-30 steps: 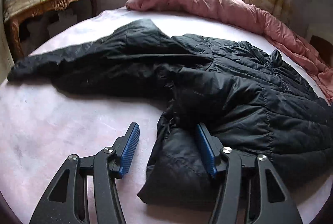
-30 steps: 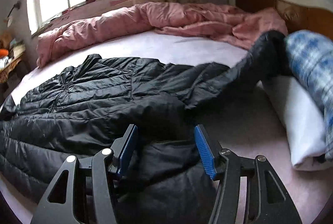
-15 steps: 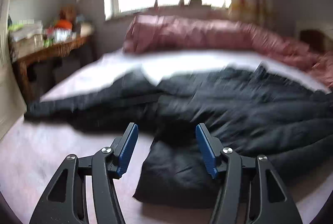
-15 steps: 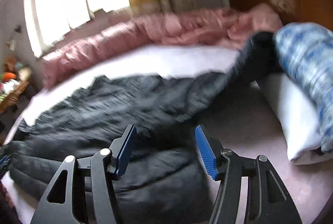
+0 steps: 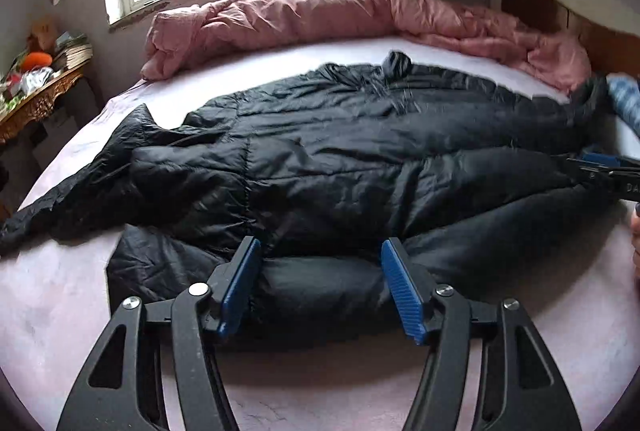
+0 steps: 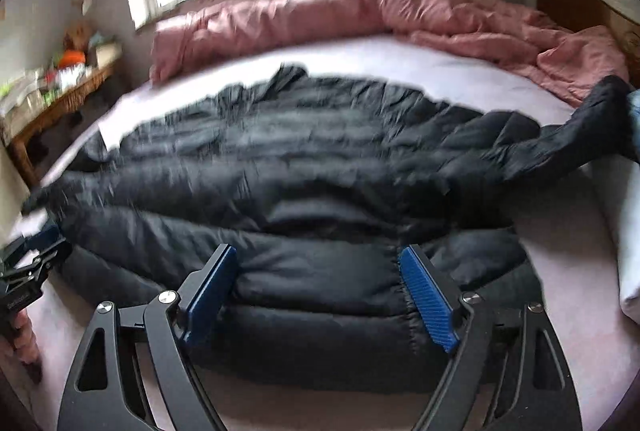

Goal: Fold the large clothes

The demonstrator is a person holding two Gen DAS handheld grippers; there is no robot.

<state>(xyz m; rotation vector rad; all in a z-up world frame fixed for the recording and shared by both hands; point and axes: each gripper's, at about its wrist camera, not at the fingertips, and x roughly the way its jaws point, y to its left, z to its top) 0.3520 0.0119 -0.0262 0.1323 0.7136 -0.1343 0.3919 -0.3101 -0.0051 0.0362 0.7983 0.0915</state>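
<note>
A black quilted puffer jacket lies spread across the pale bed, hem toward me, sleeves out to both sides. It also fills the right wrist view. My left gripper is open, its blue pads on either side of the near hem fold. My right gripper is open wide over the hem further right. The right gripper shows at the right edge of the left wrist view. The left gripper shows at the left edge of the right wrist view.
A pink duvet is bunched along the far side of the bed under the window. A carved wooden side table with clutter stands at left. A blue plaid pillow and a white pillow lie at right. Wooden headboard far right.
Both grippers swung from the jacket's two ends toward the middle and now face the hem square on. The jacket has not moved. Both stayed open.
</note>
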